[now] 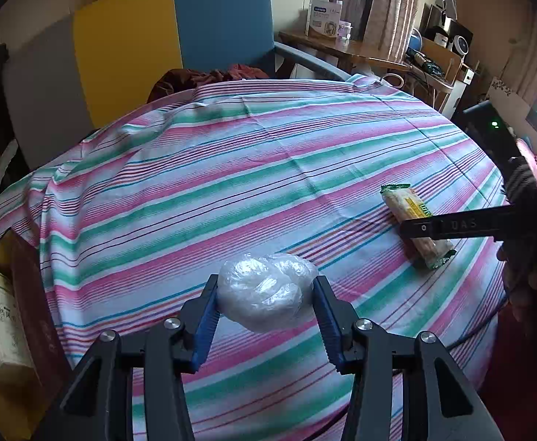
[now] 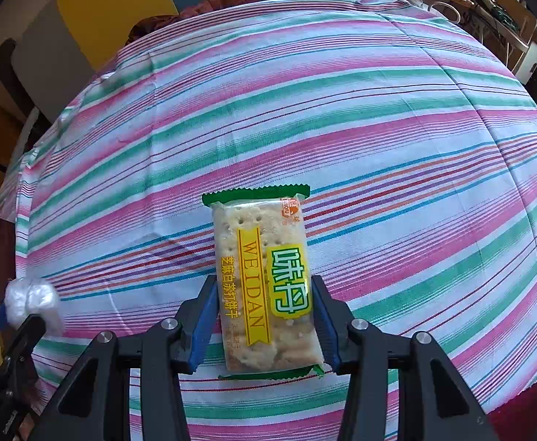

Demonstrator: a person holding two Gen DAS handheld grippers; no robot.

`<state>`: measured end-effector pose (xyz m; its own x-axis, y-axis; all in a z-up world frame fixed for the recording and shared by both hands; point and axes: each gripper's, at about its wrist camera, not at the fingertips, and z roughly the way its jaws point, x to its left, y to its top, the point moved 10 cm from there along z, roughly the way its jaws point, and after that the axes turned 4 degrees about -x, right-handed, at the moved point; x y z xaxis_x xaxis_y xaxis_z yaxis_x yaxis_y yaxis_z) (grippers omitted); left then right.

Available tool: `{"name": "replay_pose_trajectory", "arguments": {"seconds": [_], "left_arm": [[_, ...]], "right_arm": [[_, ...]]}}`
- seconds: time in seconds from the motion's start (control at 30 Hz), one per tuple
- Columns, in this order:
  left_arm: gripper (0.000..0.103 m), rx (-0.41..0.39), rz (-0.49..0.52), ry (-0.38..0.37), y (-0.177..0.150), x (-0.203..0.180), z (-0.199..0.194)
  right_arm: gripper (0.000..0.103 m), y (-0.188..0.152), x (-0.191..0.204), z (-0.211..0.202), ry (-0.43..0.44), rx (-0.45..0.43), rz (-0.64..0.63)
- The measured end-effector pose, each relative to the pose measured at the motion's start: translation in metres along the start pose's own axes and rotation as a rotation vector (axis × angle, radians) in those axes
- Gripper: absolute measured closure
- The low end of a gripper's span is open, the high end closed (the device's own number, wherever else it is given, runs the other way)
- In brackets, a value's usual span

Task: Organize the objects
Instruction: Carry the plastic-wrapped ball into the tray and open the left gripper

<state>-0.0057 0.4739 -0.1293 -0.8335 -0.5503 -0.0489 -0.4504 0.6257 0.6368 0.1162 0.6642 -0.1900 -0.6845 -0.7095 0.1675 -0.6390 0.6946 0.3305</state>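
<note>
In the left wrist view, a striped cloth (image 1: 268, 154) in pink, green and white covers the table and fills most of the frame. Behind it at 12 o'clock stands a chair with a yellow and blue back (image 1: 173, 36), and a dark red garment (image 1: 209, 75) lies bunched at the cloth's far edge. At 1 o'clock a wooden desk (image 1: 345, 49) carries a white box (image 1: 321, 16). At 8 o'clock, off the table's edge, sits a pale carton (image 1: 0, 327). Nothing lies on the cloth between the two packets. The left gripper (image 1: 266, 288) is at 6 o'clock, its blue-padded fingers (image 1: 206, 316) pressed against both sides of a clear plastic-wrapped bundle (image 1: 265, 290), clamped on it just above the cloth. At 3 o'clock the right gripper (image 1: 452, 226) reaches in from the edge, one black finger crossing over the cracker packet (image 1: 411, 213).

In the right wrist view, the same cloth (image 2: 342, 110) spreads out ahead, with the chair (image 2: 118, 3) at 11 o'clock. The right gripper (image 2: 266, 294) has its jaws partly apart, one pad on each long side of the cracker packet (image 2: 261, 279), which lies lengthwise between them; whether it rests on the cloth or is lifted cannot be told. At 9 o'clock the left gripper (image 2: 22, 316) holds the plastic-wrapped bundle (image 2: 29, 299), well apart from the crackers.
</note>
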Motion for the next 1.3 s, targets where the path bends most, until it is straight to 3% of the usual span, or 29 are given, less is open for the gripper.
{"name": "replay_pose_trajectory", "arguments": {"seconds": [0.4, 1.3], "left_arm": [[0.053, -0.075, -0.047, 0.037, -0.028, 0.033, -0.059], [0.053, -0.118, -0.194, 0.103, -0.069, 0.112, -0.112]], "right_arm": [[0.054, 0.0, 0.001, 0.005, -0.04, -0.002, -0.029], [0.054, -0.001, -0.006, 0.006, -0.068, -0.002, -0.048]]}}
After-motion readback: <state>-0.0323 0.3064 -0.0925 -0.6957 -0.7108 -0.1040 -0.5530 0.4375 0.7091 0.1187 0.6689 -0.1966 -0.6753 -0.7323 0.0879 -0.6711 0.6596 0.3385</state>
